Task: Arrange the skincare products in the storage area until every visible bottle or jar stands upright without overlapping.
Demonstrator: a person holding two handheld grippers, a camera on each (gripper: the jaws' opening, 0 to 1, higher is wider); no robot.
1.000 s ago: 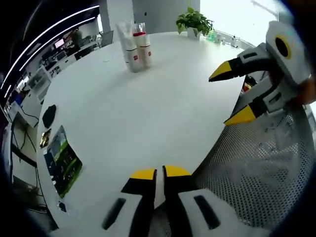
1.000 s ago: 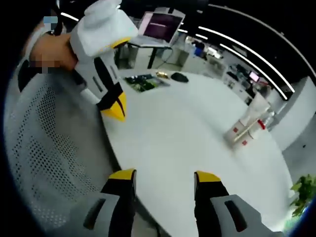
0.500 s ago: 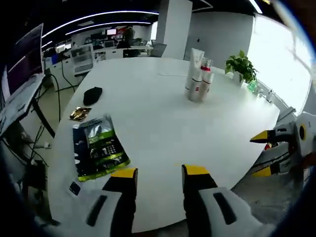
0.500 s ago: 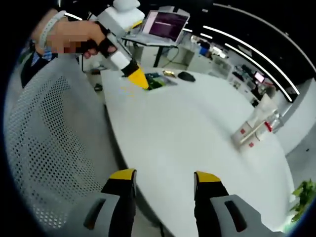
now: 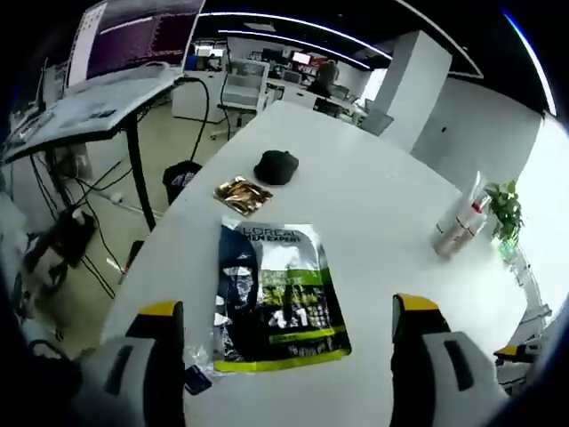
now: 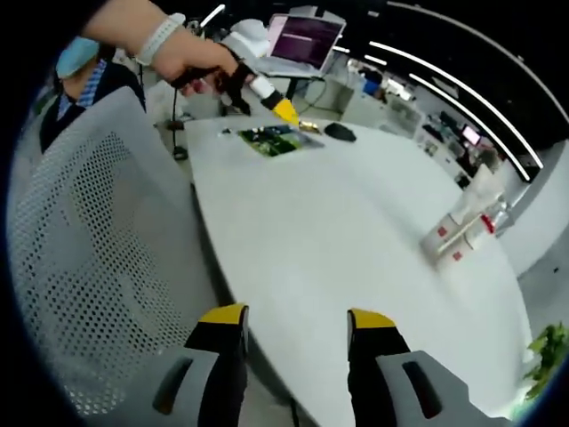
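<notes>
— On the desk, what sits nearest the left gripper?
— Flat dark-and-green sachet pack, lying between the wide-open jaws, touched by neither. Beyond it a small gold foil packet, then a black rounded object, hard to identify. Small blue item at the near desk edge, partly cut off by the left jaw.

— And the skincare products?
— Far across the desk, well apart from the pack: skincare bottles bunched close together, leaning in the fisheye. Cannot tell from the left gripper view how many, or whether upright. Green potted plant just behind them.

— Clearer from the right gripper view?
— Somewhat. Same cluster reads as a pale tube plus a piece with a red band, touching or overlapping; labels too small to read. Right gripper low at the near desk edge, jaws parted and holding nothing, well apart from the bottles.

— Anything else showing there?
— Left gripper at the far end of the desk, gripped by a hand with a pale wristband, yellow tip over the sachet pack. White mesh chair back beside the desk. Open laptop behind, screen lit purple. Plant cut off at the rim.

— Past the desk edge, left gripper view?
— Another desk with a monitor, cables on the floor, blurred office rows.
</notes>
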